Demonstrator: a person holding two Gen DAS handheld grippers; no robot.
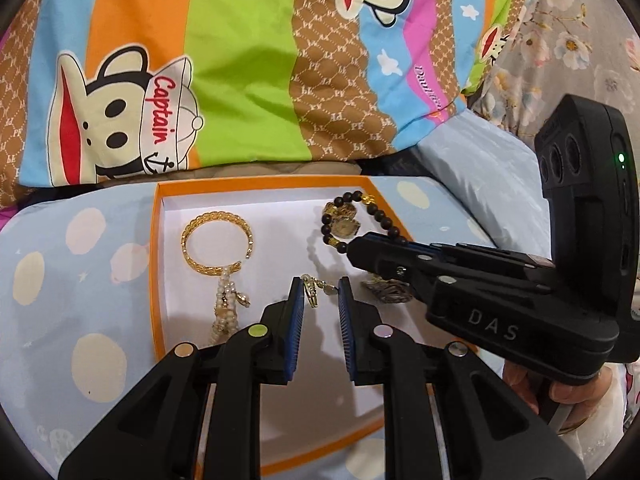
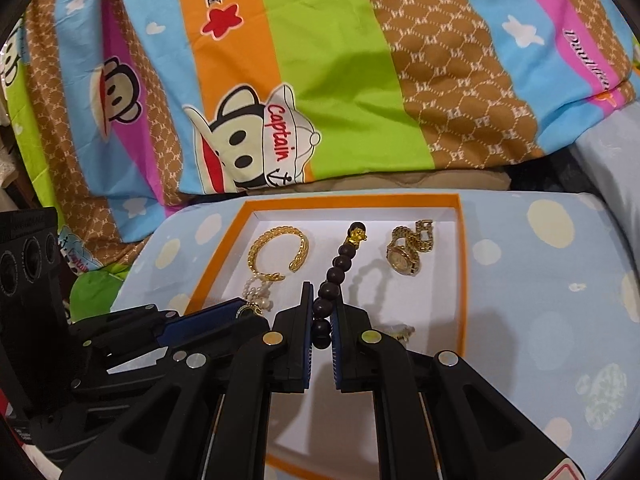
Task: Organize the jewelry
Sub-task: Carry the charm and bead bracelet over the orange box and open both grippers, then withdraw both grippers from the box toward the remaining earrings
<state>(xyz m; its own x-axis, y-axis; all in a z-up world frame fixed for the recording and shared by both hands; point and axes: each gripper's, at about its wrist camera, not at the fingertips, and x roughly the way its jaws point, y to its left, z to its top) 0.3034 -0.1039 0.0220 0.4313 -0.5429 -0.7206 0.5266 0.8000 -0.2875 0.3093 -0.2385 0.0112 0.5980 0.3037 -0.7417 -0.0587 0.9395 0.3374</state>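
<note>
An orange-rimmed white box (image 1: 157, 248) (image 2: 460, 264) lies on the bed. In it are a gold bangle (image 1: 218, 246) (image 2: 278, 254), a pearl strand (image 1: 228, 304) (image 2: 256, 296), a gold watch (image 1: 346, 227) (image 2: 404, 256) and another gold piece (image 1: 386, 292) (image 2: 400, 332). My left gripper (image 1: 322, 292) (image 2: 244, 307) hovers over the box, shut on a small gold and pearl trinket (image 1: 313, 295) at its fingertips. My right gripper (image 2: 323, 294) (image 1: 354, 249) is shut on a dark bead bracelet (image 2: 336, 268) (image 1: 384, 216), which hangs above the box floor near the watch.
A bright striped cartoon blanket (image 1: 240, 80) (image 2: 340, 100) rises right behind the box. A pale blue dotted sheet (image 1: 72, 280) (image 2: 540, 300) lies under it. A hand (image 1: 560, 396) holds the right gripper's handle. The two grippers are close side by side.
</note>
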